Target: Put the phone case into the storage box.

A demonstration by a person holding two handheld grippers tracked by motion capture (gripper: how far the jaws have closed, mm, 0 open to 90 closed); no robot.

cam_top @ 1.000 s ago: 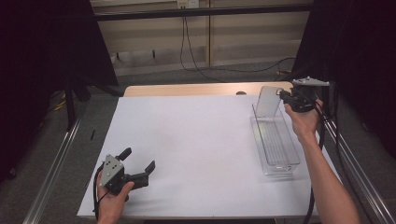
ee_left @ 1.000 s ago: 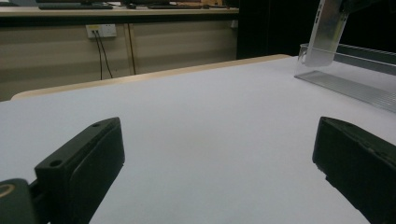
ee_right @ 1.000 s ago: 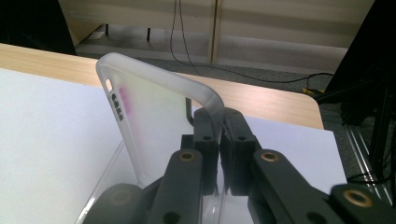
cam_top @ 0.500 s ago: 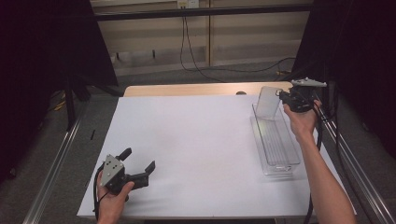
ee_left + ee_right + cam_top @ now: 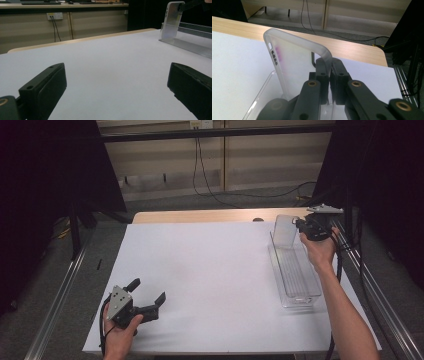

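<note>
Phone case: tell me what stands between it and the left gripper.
Nothing visible does. The left gripper rests open at the table's near left; bare white table lies between it and the phone case, which the right gripper pinches upright in the clear tray.

This looks like a lab or test room. A white table (image 5: 215, 270) stands between black curtains (image 5: 50, 165), with metal rails (image 5: 55, 305) beside it. Loose cables (image 5: 210, 175) hang along the plain wall panels (image 5: 165, 165).

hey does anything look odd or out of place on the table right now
Only the frosted phone case: it stands upright at the far end of the clear tray, pinched at its edge by the right gripper. Nothing looks spilled or broken.
</note>
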